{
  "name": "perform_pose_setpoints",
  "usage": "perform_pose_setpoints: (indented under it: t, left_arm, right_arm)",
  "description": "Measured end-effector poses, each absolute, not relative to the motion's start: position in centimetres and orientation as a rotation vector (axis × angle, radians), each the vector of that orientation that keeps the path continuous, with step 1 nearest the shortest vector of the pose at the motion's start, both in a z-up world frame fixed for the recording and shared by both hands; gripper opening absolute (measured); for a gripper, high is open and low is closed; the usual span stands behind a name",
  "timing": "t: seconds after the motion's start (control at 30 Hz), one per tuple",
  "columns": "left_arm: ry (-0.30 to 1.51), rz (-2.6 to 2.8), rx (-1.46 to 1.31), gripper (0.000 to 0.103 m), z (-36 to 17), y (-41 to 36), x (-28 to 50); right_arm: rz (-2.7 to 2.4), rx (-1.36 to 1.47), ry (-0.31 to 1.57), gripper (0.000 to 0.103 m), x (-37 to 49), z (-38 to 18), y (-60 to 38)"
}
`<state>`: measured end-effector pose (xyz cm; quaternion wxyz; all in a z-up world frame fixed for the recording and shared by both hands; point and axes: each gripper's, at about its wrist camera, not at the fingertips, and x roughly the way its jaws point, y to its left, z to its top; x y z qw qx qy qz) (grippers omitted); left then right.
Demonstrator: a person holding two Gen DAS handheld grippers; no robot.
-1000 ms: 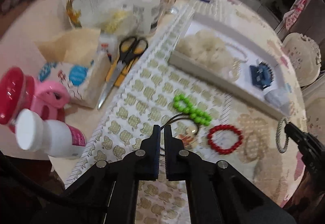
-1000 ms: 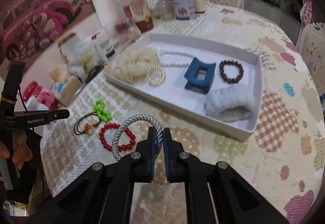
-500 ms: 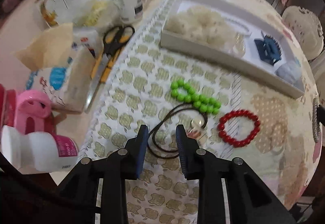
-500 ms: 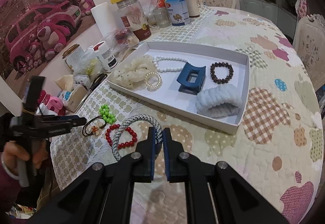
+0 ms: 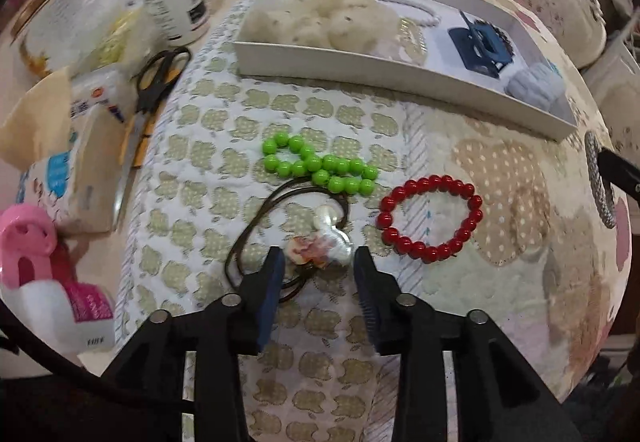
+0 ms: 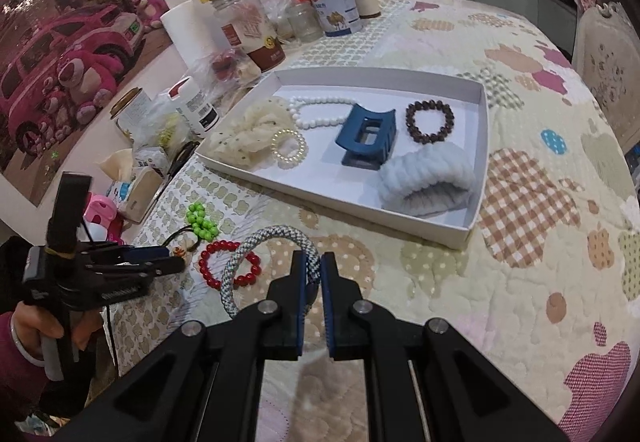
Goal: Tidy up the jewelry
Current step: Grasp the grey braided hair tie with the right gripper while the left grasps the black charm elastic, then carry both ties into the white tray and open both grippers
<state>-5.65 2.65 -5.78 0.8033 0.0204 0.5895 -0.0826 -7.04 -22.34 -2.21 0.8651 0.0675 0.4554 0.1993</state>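
My left gripper (image 5: 318,256) points down at a dark hair tie with a pearly charm (image 5: 326,248); its jaws are opening, the charm lies between the fingertips, and the pads do not press on it. Beyond it lie a green bead bracelet (image 5: 320,163) and a red bead bracelet (image 5: 432,219). My right gripper (image 6: 314,262) is shut on a grey-and-white braided bangle (image 6: 256,242), held above the cloth. The white tray (image 6: 320,197) holds a cream scrunchie, white pearls, a blue claw clip (image 6: 366,139), a brown bead bracelet and a pale blue band. The left gripper (image 6: 158,258) also shows in the right wrist view.
Scissors (image 5: 154,81), a tissue pack (image 5: 80,161), a white bottle (image 5: 174,1) and a pink container (image 5: 28,242) crowd the table's left side. Jars and tins (image 6: 244,21) stand behind the tray. A person's hand (image 6: 44,326) grips the left tool. Chairs stand beyond the table.
The left gripper's jaws went from shut to wide apart while it dropped toward the hair tie, which now lies between the fingertips. The right gripper stayed put, still clamping the bangle.
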Motion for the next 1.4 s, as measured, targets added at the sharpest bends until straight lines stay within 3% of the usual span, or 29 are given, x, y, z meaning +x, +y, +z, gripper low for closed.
perform_pose_setpoints:
  t: [0.07,0.17,0.3,0.5,0.87,1.4]
  left_arm:
    - [1.27,-0.188,0.05,0.044,-6.2,2.3,-5.3]
    - [1.263,-0.189,0.084,0.045,-6.3,1.8,-5.0]
    - [1.232,-0.184,0.082,0.032,-6.2,2.1,-5.4]
    - [1.212,-0.167,0.027,0.032,-4.8,3.3,-7.0]
    - [1.036,-0.163,-0.003,0.032,3.8,3.1,-7.9]
    - [0.969,-0.168,0.063,0.032,6.2,-1.0,-2.4]
  right_arm:
    - [0.418,0.142,0.954,0.007,-7.0,-2.2,-22.2]
    - [0.416,0.143,0.962,0.007,-6.9,-2.3,-22.1]
    - [0.416,0.147,0.956,0.007,-7.0,-2.1,-22.0]
    - [0.421,0.145,0.94,0.007,-7.3,-1.5,-21.8]
    - [0.446,0.115,0.878,0.007,-8.0,1.3,-21.6]
    - [0.423,0.133,0.85,0.007,-6.4,2.8,-22.4]
